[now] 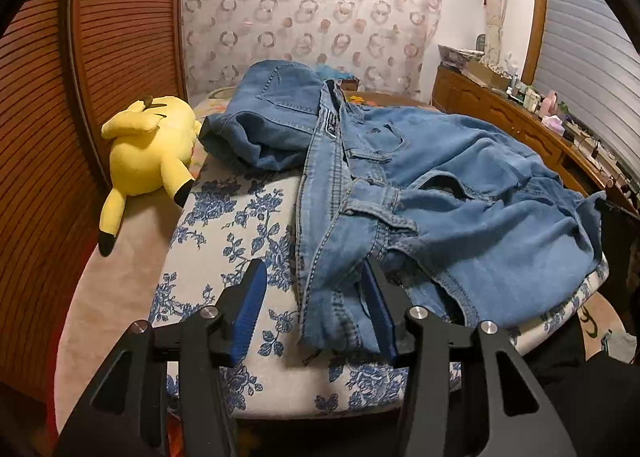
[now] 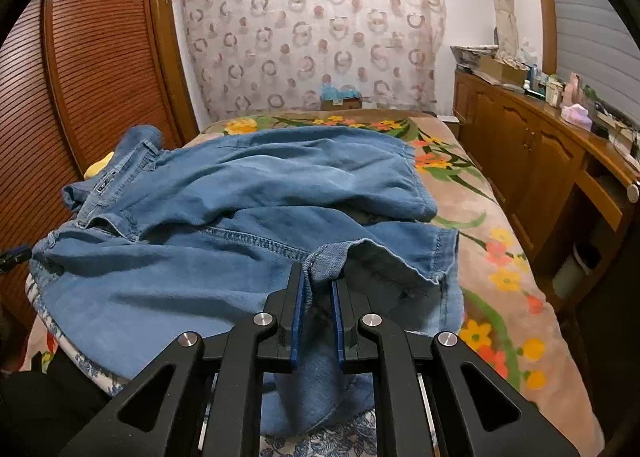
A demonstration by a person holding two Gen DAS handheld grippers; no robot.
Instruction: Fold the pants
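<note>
1. Left wrist view, surroundings: a yellow plush toy (image 1: 148, 145) lies at 10 o'clock of the frame, against the slatted wooden wardrobe (image 1: 80, 77). A wooden sideboard (image 1: 520, 125) loaded with small items runs along 2 o'clock. A patterned curtain (image 1: 312, 9) hangs at 12 o'clock.
2. Left wrist view, task item: the blue denim pants (image 1: 440, 185) lie crumpled on a blue-floral board cover (image 1: 240, 225). The left gripper (image 1: 316, 277) stands apart; a fold of waistband lies between its fingers, against the right pad only, unclamped.
3. Right wrist view, surroundings: a flowered bedspread (image 2: 492, 257) shows from 12 to 4 o'clock, with the sideboard at 2 o'clock.
4. Right wrist view, task item: the pants spread from 9 to 1 o'clock. The right gripper (image 2: 318, 277) is nearly together, with a hem edge between its pads; the grip looks loose.
</note>
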